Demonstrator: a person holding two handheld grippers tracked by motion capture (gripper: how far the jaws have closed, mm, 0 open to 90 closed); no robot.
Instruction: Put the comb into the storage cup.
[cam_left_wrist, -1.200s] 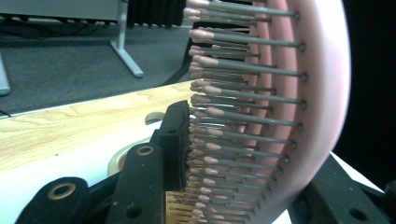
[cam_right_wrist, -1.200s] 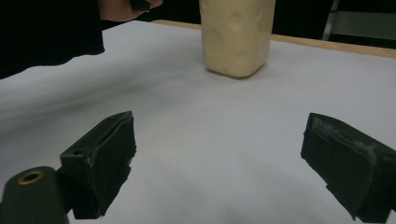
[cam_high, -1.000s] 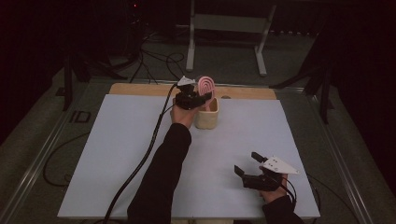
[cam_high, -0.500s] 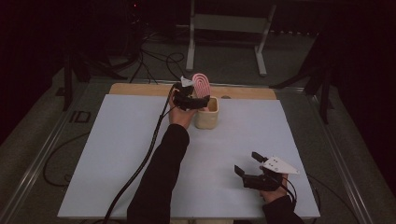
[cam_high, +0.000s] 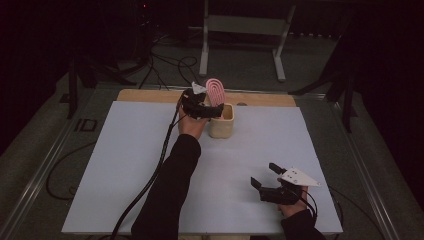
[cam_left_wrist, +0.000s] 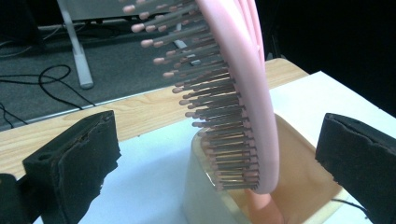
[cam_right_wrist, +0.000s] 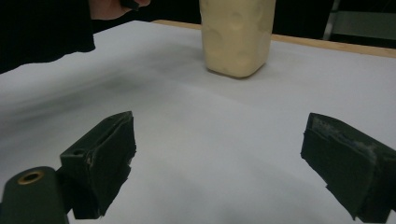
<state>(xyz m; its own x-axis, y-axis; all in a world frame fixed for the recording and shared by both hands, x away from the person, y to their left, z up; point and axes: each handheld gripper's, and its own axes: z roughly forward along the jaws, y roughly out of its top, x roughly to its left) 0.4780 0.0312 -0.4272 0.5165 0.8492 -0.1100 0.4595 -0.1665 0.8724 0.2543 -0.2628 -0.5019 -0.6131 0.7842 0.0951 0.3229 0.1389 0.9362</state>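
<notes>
No readable text, label or number anywhere.

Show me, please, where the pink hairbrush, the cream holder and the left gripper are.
pink hairbrush (cam_left_wrist: 243, 93): left gripper view, head's rim.
cream holder (cam_high: 221, 127): high view, front wall.
left gripper (cam_high: 214, 112): high view, between its open fingertips.

Dim room, grey floor (cam_high: 240, 65), metal stand (cam_high: 242, 25)

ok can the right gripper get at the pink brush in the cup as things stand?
Probably yes. The right gripper is open, with bare table between it and the cup. The left gripper, just opened, flanks the brush and may crowd it.
</notes>
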